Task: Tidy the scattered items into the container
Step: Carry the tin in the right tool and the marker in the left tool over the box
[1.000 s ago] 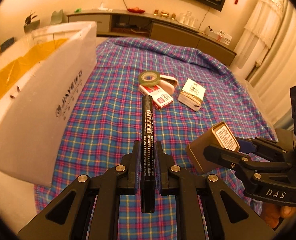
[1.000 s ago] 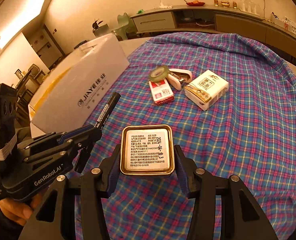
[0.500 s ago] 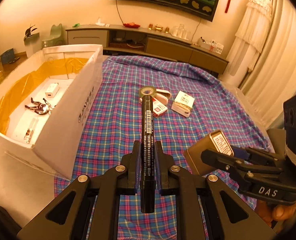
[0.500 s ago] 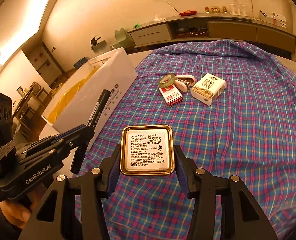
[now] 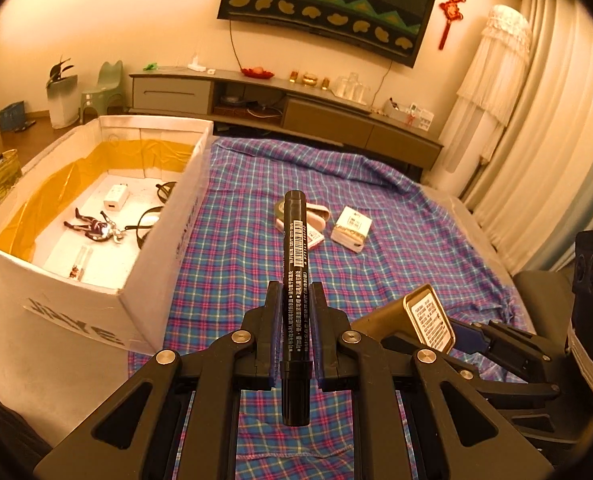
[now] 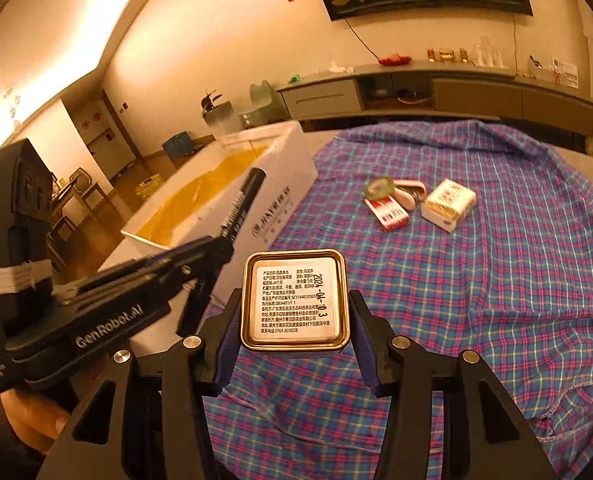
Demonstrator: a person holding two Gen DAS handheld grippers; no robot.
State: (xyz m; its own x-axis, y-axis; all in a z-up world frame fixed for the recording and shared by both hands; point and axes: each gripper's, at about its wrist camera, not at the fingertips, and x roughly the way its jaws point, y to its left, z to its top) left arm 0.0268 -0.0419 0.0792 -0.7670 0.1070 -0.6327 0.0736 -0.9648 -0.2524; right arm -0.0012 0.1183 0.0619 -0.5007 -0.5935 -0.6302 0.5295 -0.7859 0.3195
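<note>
Above plaid cloth (image 5: 236, 248), marker (image 5: 294, 264) points forward

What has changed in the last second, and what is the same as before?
Both grippers rose and drew back from the checked cloth: the white box now shows its inside, with the toy figure and other small things. Nothing was taken or let go. The left gripper still clamps the black marker, the right gripper still holds the gold tin. The tape roll and packets lie where they were.
</note>
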